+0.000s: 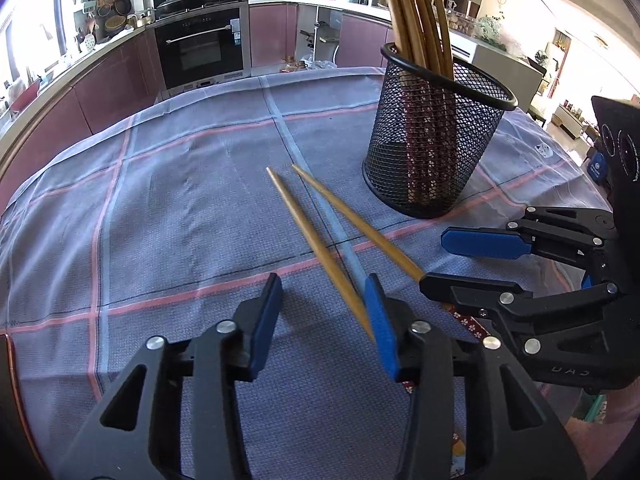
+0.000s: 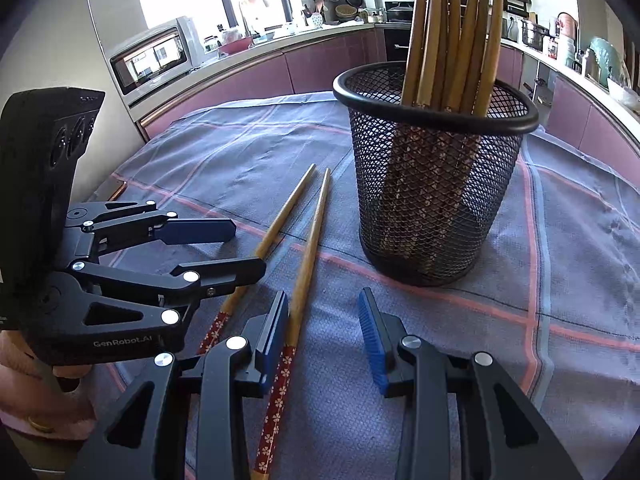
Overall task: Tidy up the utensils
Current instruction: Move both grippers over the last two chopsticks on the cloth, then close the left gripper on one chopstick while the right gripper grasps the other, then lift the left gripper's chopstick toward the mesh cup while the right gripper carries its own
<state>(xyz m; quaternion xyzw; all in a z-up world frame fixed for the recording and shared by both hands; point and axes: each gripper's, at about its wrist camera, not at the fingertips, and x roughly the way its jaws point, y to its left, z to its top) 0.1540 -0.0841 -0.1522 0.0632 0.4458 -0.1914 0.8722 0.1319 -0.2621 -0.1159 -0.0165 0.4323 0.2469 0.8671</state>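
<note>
two chopsticks (image 2: 308,240) lying side by side on the checked tablecloth (image 2: 560,280) at centre frame, mesh cup (image 2: 432,184) of chopsticks upright just right of them, left gripper (image 1: 324,320) and right gripper (image 2: 324,340) both spread, pinching nothing

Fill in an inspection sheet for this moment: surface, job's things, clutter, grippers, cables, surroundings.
Surface: checked cloth covers the table and lies flat.
Job's things: two loose chopsticks lie side by side on the cloth. The mesh holder stands upright with several chopsticks in it.
Clutter: nothing seen.
Grippers: left gripper open, with one loose chopstick running in beside one of its fingers. Right gripper open, with the other chopstick just inside one finger, not clamped.
Cables: nothing seen.
Surroundings: kitchen counters and a built-in oven.
</note>
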